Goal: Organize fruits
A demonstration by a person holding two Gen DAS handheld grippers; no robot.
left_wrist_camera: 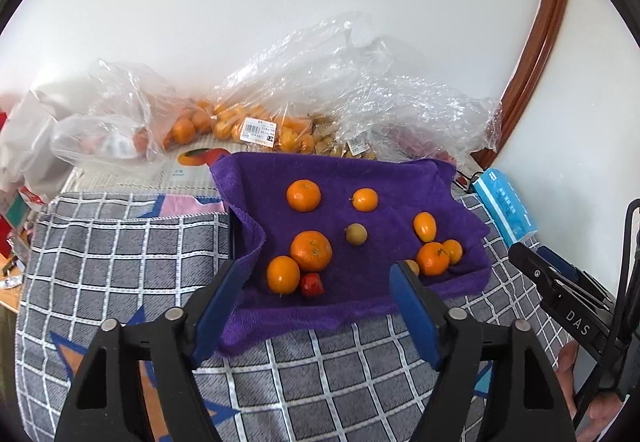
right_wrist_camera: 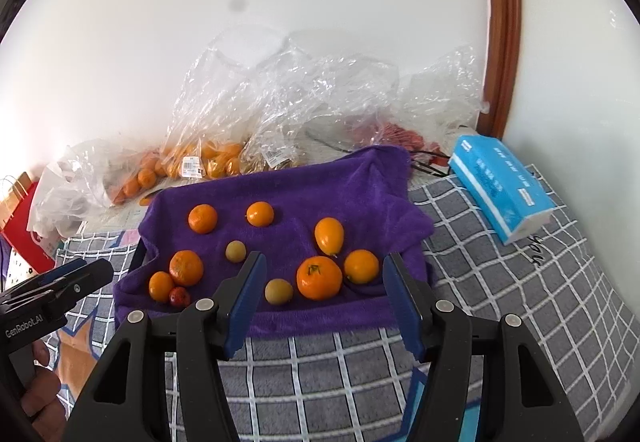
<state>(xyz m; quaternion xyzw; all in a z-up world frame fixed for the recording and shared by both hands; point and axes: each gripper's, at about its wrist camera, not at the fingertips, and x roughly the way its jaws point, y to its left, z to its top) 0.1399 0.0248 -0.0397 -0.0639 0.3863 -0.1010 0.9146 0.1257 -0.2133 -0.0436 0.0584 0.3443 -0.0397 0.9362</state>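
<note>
A purple towel (left_wrist_camera: 360, 306) lies spread on a grey chequered cloth, with loose fruit on it. At the left sit a large orange (left_wrist_camera: 311, 250), a smaller orange (left_wrist_camera: 283, 275) and a small red fruit (left_wrist_camera: 311, 285), all touching. Two oranges (left_wrist_camera: 303, 195) lie further back, and a yellowish round fruit (left_wrist_camera: 355, 234) lies mid-towel. My left gripper (left_wrist_camera: 317, 265) hovers open over the towel's near edge with nothing between its fingers. My right gripper (right_wrist_camera: 324, 258) is open too, above an orange (right_wrist_camera: 319, 277), a yellowish fruit (right_wrist_camera: 279, 291) and an oval orange fruit (right_wrist_camera: 329, 236), touching none.
Clear plastic bags (left_wrist_camera: 248, 122) holding more oranges and other fruit are heaped along the white wall behind the towel. A blue tissue pack (right_wrist_camera: 500, 186) lies at the right. A red paper bag (right_wrist_camera: 24, 222) stands at the far left. A wooden door frame (right_wrist_camera: 504, 42) rises at the right.
</note>
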